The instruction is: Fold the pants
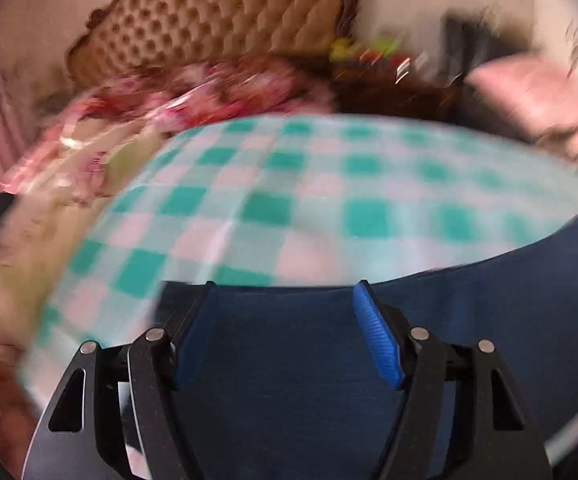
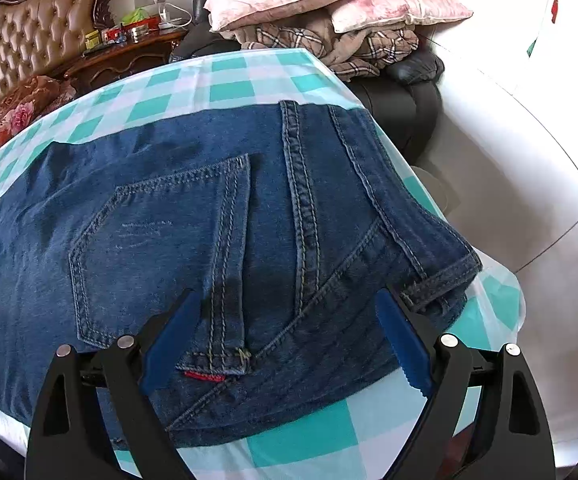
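Dark blue denim pants [image 2: 161,200] lie flat on a table under a teal-and-white checked cloth [image 2: 229,84], with a back pocket [image 2: 149,240] facing up and the waistband [image 2: 441,280] at the right near the table's edge. My right gripper [image 2: 289,296] hovers open over the seat of the pants, its blue pads well apart on either side of the pocket's corner. The left wrist view is blurred. In it my left gripper [image 1: 285,292] is open above the pants [image 1: 289,360], near where the denim meets the checked cloth [image 1: 289,200]. Neither gripper holds anything.
A tufted headboard [image 1: 217,20] and floral bedding [image 1: 209,92] stand behind the table. Pink pillows on a plaid blanket [image 2: 329,0] rest on a dark chair [image 2: 405,92] at the far right. A cluttered wooden nightstand [image 2: 129,52] stands at the back, with white floor [image 2: 509,160] to the right.
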`<state>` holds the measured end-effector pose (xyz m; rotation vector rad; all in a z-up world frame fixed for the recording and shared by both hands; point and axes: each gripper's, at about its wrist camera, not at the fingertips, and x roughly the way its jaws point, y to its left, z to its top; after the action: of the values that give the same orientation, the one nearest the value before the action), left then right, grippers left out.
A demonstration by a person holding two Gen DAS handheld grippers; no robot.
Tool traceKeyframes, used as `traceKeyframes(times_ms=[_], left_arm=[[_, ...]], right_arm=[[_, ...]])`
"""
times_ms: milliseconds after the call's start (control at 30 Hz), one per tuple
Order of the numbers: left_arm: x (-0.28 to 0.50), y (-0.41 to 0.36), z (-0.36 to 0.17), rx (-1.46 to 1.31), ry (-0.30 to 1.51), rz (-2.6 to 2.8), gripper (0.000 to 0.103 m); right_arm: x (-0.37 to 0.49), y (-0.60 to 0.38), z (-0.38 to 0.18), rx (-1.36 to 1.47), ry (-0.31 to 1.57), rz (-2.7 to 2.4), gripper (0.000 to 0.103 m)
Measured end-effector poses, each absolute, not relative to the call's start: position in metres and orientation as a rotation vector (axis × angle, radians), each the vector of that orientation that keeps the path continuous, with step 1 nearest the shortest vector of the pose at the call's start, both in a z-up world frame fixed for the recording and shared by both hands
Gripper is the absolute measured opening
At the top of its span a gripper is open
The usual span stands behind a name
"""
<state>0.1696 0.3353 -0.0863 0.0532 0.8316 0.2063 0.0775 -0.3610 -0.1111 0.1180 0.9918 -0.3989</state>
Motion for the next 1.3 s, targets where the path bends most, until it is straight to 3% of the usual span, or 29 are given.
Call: traceKeyframes(times_ms=[100, 233, 267, 300, 533, 633, 733, 767, 800, 1000, 1167, 1300], left_arm=[[0.182, 0.387, -0.097, -0.102, 0.881, 0.342, 0.054], [0.191, 0.431, -0.11, -0.151, 0.955, 0.368, 0.053], [0.196, 0.432, -0.115, -0.129, 0.987, 0.343, 0.042], [0.2, 0.43, -0.118, -0.105, 1.015, 0.318, 0.014], [0.207, 0.424, -0.103, -0.095, 0.964, 0.304, 0.011], [0.211, 0.433, -0.119, -0.109, 1.008, 0.343, 0.026], [0.188, 0.425, -0.094, -0.117, 0.88, 0.425, 0.038], [0.173, 0.411, -0.079, -0.13, 0.806, 0.439, 0.047], [0.163, 0.398, -0.07, -0.167, 0.767, 0.417, 0.063], [0.12, 0.215, -0.056, -0.207, 0.7, 0.012, 0.098], [0.109, 0.064, -0.078, -0.076, 0.736, -0.163, 0.101], [0.11, -0.001, -0.11, 0.035, 0.81, -0.164, 0.101]], right_arm=[[0.07, -0.372, -0.112, 0.177, 0.994, -0.402, 0.086], [0.065, -0.379, -0.113, 0.199, 0.996, -0.388, 0.086], [0.065, -0.378, -0.113, 0.191, 0.998, -0.387, 0.086], [0.066, -0.377, -0.113, 0.183, 1.0, -0.39, 0.086], [0.069, -0.374, -0.112, 0.177, 1.007, -0.408, 0.086], [0.069, -0.375, -0.114, 0.184, 1.005, -0.414, 0.086], [0.067, -0.372, -0.112, 0.168, 0.994, -0.425, 0.085], [0.064, -0.37, -0.108, 0.157, 0.971, -0.445, 0.085], [0.061, -0.368, -0.104, 0.154, 0.948, -0.454, 0.085], [0.058, -0.32, -0.093, 0.195, 0.854, -0.274, 0.085], [0.065, -0.274, -0.107, 0.212, 0.894, -0.22, 0.087], [0.067, -0.254, -0.115, 0.166, 0.907, -0.227, 0.092]])
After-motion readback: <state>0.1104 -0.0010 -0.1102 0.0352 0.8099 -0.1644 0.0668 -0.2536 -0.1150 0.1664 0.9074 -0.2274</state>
